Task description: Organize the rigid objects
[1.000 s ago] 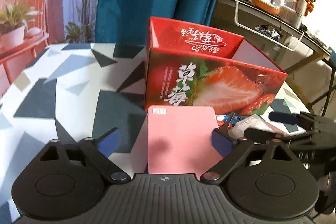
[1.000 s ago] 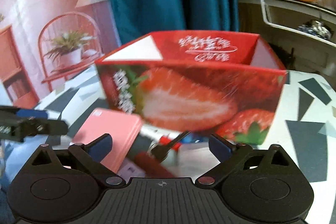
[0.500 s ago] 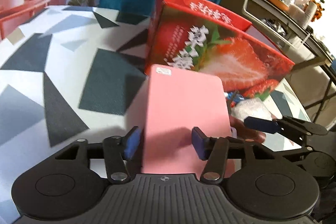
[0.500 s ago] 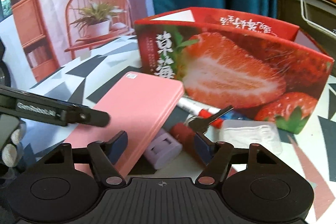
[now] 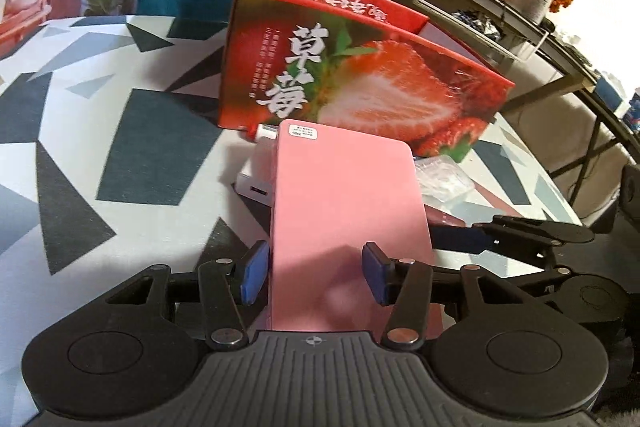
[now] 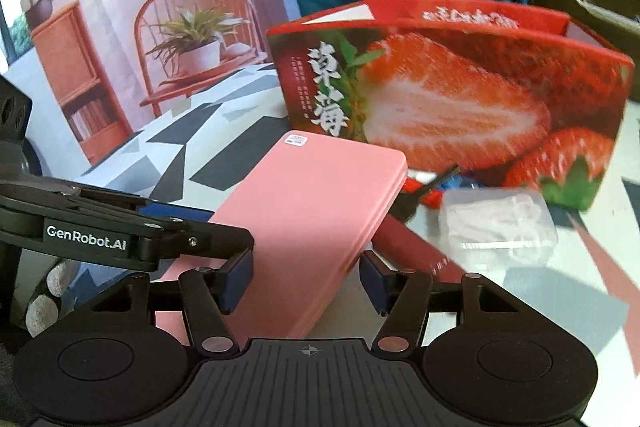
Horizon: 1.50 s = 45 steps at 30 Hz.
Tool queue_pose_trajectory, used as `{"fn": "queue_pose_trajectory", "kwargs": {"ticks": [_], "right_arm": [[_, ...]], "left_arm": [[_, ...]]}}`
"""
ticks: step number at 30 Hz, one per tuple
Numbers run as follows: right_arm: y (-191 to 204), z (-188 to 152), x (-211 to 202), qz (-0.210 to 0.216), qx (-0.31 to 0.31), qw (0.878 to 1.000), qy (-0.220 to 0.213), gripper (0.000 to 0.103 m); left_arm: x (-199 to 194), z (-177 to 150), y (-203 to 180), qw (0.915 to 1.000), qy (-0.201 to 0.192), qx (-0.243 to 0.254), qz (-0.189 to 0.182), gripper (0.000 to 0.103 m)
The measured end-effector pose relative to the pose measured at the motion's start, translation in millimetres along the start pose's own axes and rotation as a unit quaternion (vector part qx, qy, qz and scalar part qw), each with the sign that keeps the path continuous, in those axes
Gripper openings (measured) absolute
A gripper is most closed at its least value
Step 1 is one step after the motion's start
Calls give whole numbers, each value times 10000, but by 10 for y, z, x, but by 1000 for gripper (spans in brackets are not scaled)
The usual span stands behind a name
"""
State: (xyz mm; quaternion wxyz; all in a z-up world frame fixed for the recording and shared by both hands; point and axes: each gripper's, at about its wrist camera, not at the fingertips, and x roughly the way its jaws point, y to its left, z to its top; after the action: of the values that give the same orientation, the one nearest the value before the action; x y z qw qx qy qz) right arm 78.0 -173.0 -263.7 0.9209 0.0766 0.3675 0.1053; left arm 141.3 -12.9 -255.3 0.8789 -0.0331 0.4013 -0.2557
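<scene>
while your left gripper (image 5: 314,277) closes, the left wrist view shows its blue pads (image 5: 254,277) on either side of the flat pink rectangular case (image 5: 346,227), the left pad at its long edge and the right one lying over its face, so it is narrowed about the case but a firm hold is not yet shown. the case lies slanted on the grey-and-white triangle-patterned tabletop (image 5: 120,155), its far end over a white rectangular block (image 5: 256,183) and just short of the open red cardboard strawberry box (image 5: 360,83). you look to be at the grasp step; the next move calls for a settled pinch, then a lift high enough to clear the box's near wall. open room lies to the left, while the right gripper (image 5: 480,237) crowds the right side. from the right wrist view, the right gripper (image 6: 306,279) is closing too, half open, holding nothing, with the case's near corner between its pads and a dark red cylindrical stick (image 6: 412,247) just beyond. the clear plastic packet (image 6: 498,227), a black key (image 6: 432,187) and the box front hem that side, so draw back before lifting.
</scene>
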Motion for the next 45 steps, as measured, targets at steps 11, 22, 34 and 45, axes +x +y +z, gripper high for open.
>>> {"fn": "queue_pose_trajectory", "kwargs": {"ticks": [11, 22, 34, 45], "right_arm": [[-59, -60, -38, 32, 110, 9999, -31, 55], [-59, -10, -85, -34, 203, 9998, -30, 47], [-61, 206, -446, -101, 204, 9974, -679, 28], [-72, 822, -796, -77, 163, 9878, -1550, 28]], "left_arm": [[51, -7, 15, 9999, 87, -26, -117, 54], [7, 11, -28, 9999, 54, 86, -105, 54], [-265, 195, -126, 9987, -483, 78, -142, 49], [-583, 742, -351, 9907, -1328, 265, -153, 49]]}}
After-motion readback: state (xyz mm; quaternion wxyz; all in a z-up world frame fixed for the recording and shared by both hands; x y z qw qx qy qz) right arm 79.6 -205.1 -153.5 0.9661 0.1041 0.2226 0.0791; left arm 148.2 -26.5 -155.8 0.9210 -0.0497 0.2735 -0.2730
